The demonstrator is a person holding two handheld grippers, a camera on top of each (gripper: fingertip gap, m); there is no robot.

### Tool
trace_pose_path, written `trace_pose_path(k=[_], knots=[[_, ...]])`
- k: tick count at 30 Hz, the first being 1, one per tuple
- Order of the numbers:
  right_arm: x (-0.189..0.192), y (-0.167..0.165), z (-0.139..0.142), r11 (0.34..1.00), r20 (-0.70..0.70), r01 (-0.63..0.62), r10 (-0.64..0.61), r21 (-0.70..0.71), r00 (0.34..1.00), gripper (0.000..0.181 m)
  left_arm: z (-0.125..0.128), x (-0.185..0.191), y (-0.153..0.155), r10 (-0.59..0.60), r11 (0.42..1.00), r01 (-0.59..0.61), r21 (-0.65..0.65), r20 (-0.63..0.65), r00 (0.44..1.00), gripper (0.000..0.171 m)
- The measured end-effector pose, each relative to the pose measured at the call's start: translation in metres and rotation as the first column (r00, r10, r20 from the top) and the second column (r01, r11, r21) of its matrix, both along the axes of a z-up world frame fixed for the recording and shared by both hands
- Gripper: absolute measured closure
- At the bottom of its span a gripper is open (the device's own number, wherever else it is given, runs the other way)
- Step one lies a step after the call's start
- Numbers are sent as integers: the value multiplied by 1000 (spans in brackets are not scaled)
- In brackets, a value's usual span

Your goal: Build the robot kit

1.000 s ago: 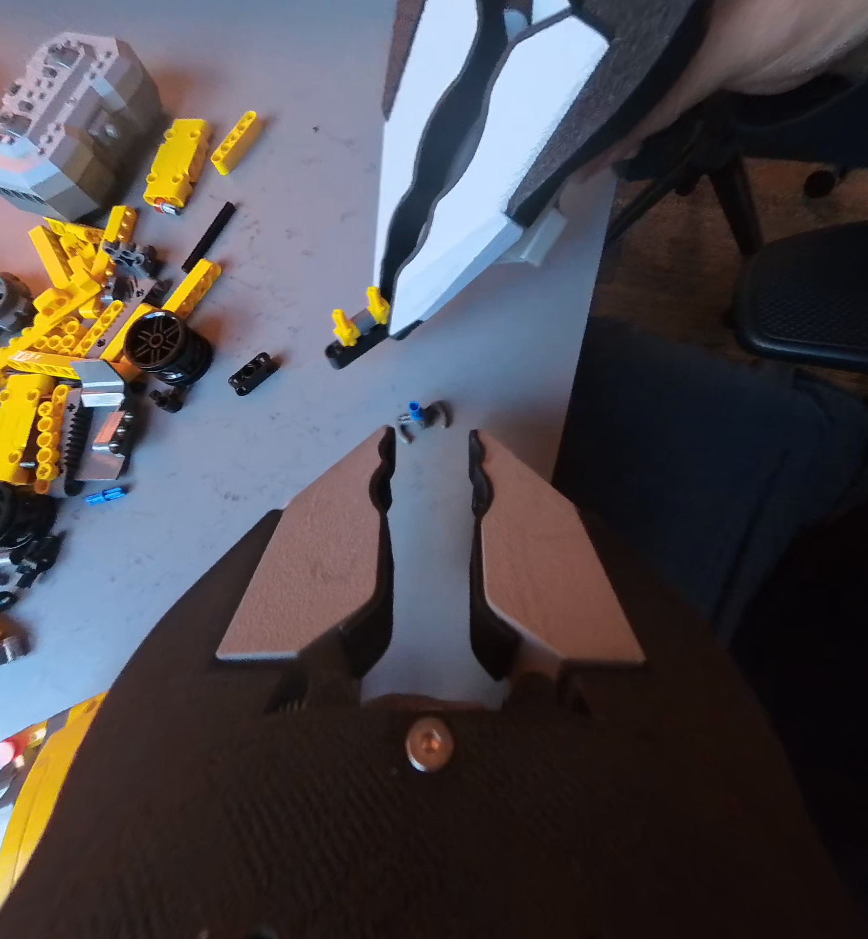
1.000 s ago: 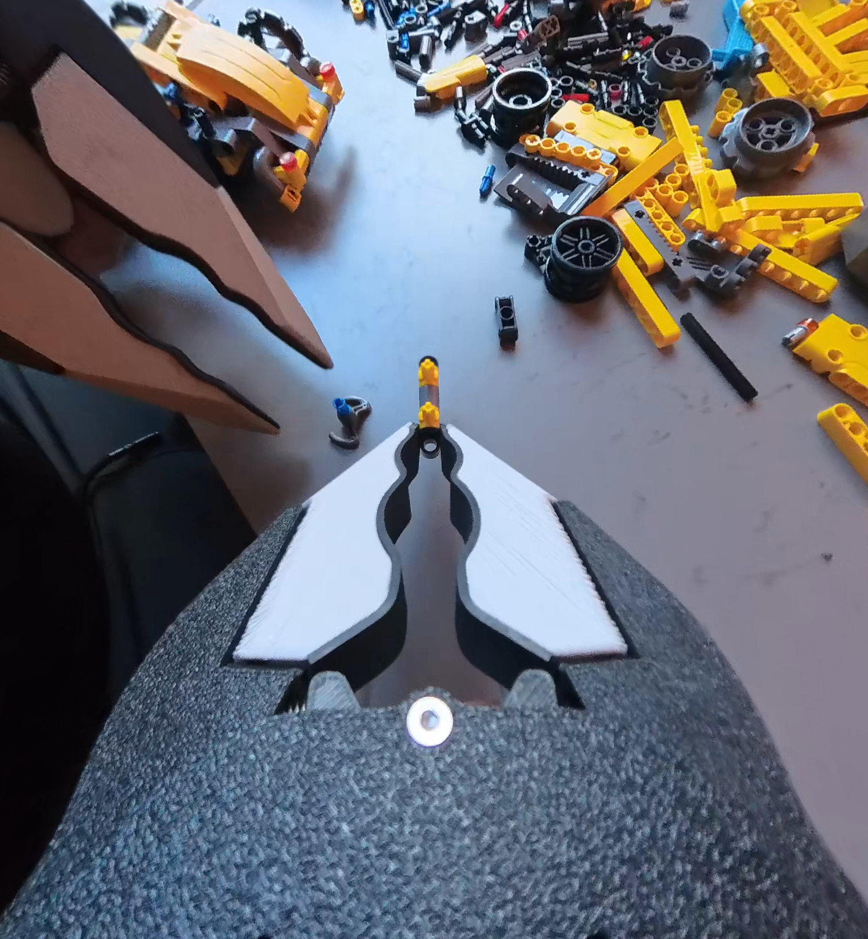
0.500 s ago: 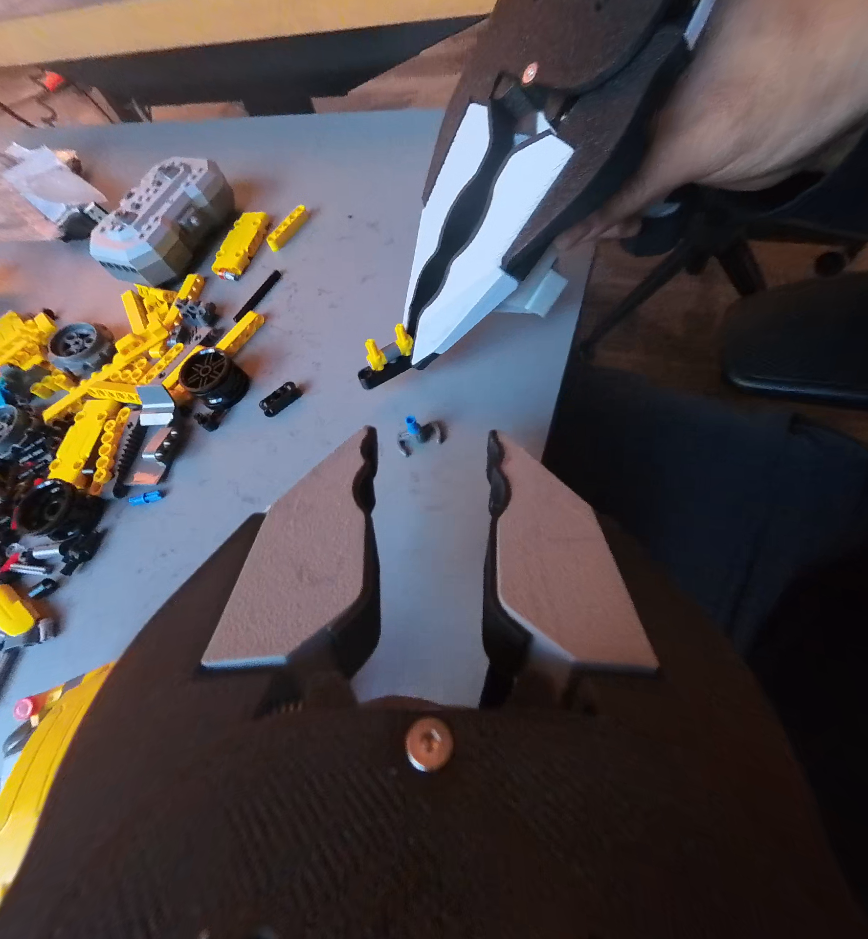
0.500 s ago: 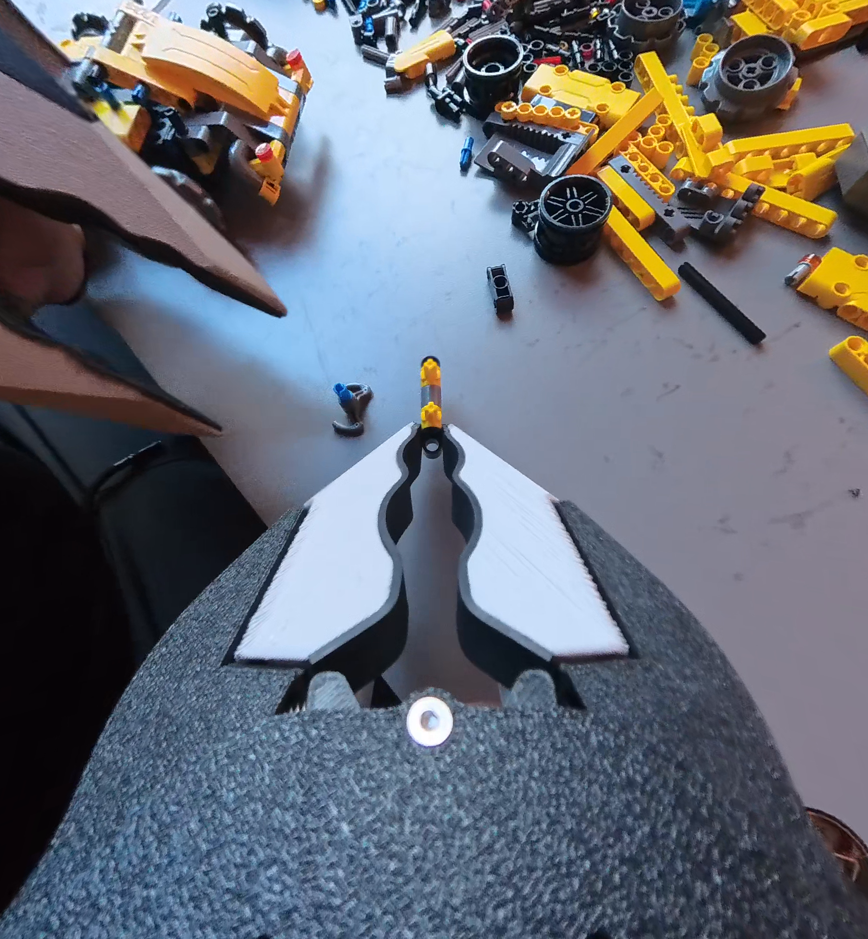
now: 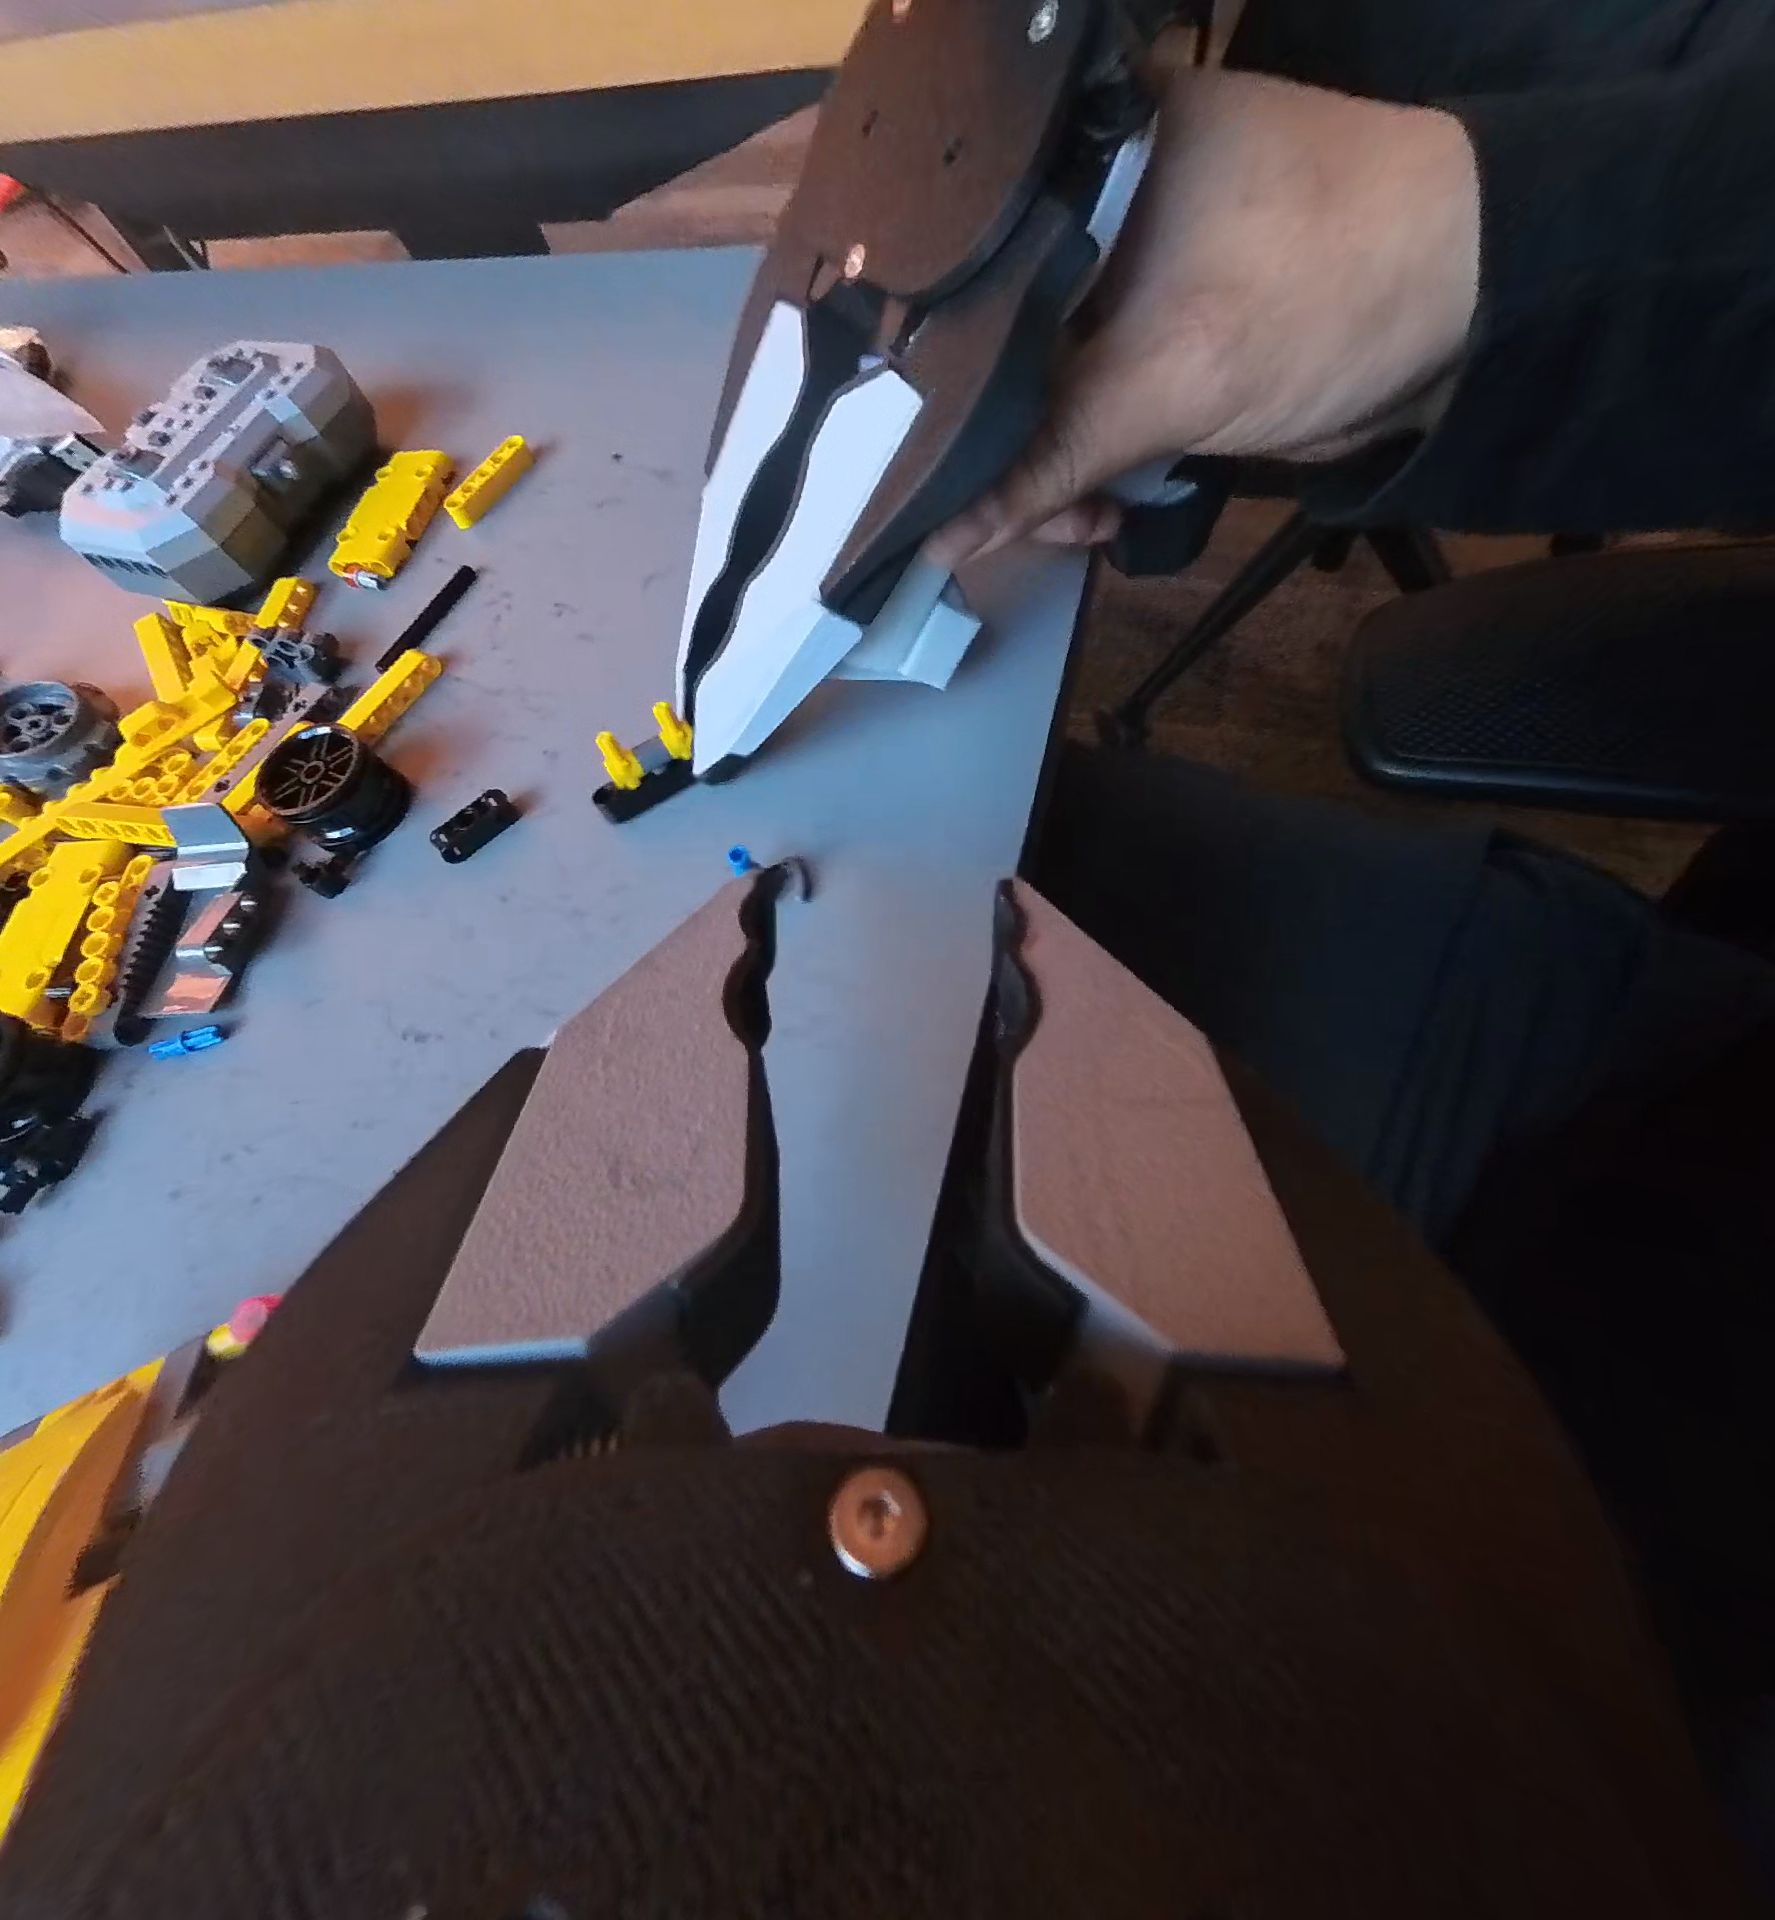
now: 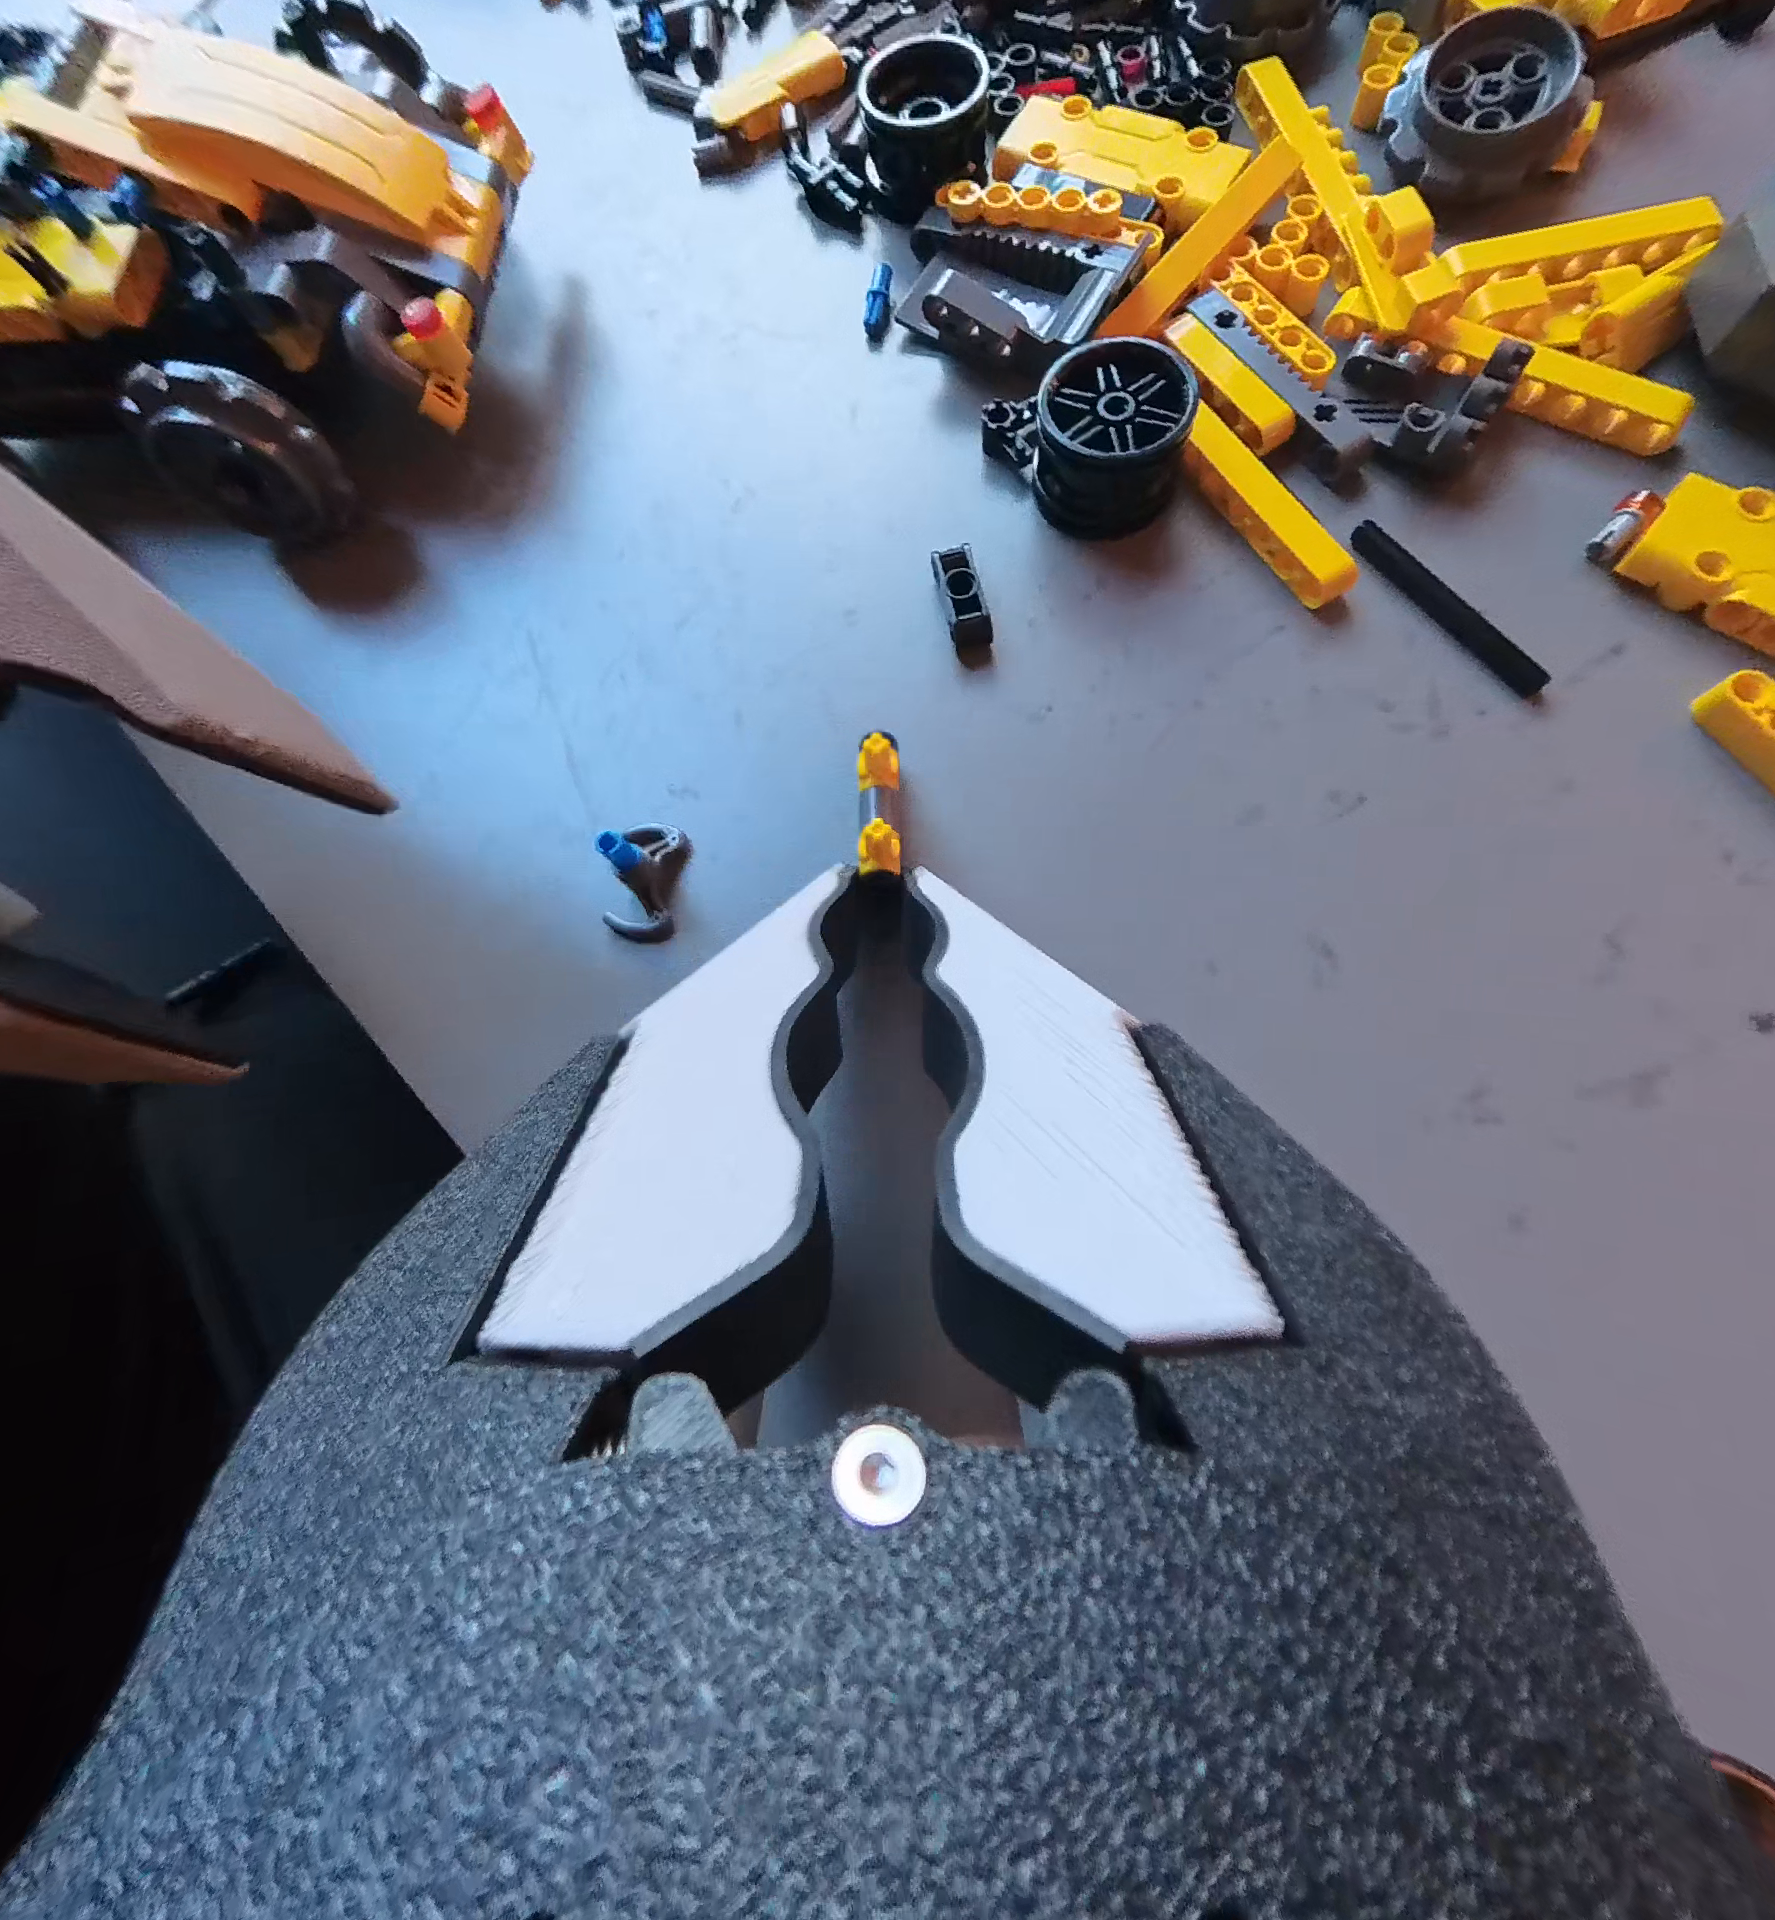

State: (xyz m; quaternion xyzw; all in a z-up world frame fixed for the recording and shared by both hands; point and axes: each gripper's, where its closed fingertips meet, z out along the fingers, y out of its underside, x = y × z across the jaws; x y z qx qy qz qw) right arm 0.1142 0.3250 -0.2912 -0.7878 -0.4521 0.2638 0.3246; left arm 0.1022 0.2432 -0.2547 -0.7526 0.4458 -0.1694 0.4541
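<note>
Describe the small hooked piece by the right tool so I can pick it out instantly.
Start at the table's near edge, just left of the right tool. The dark grey hooked piece lies alone there. Unlike the yellow-pinned black beam beside it, it carries one blue pin.

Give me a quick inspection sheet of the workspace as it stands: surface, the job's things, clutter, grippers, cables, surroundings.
Surface: grey table, scuffed, lit from one side.
Job's things: short black beam with two yellow pins, one end pinched by the right gripper; small grey hook piece with a blue pin lying loose beside it.
Clutter: pile of yellow beams, black spoked wheel, black axle rod, grey block, part-built yellow vehicle.
Grippers: right gripper shut on the beam; left gripper open, tips near the hook piece.
Cables: nothing seen.
Surroundings: black mesh chair, a person's dark-trousered leg.
</note>
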Motion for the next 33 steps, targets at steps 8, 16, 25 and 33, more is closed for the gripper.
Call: trace_pose_path(k=[8,16,25,33], knots=[[17,19,-1,998,88,41,-44,42,995,174,-13,-3,-7,-3,999,2,-37,-10,1000,133],[11,19,18,998,81,-33,28,51,996,157,-16,-9,-12,12,998,-12,-54,-4,1000,133],[-38,39,14,979,258,-188,162,82,953,163,-23,-9,-21,-4,999,3,-48,-13,1000,133],[-46,38,-1,975,297,-223,216,-13,930,174,-32,-16,-30,-14,998,13,-60,-14,1000,133]])
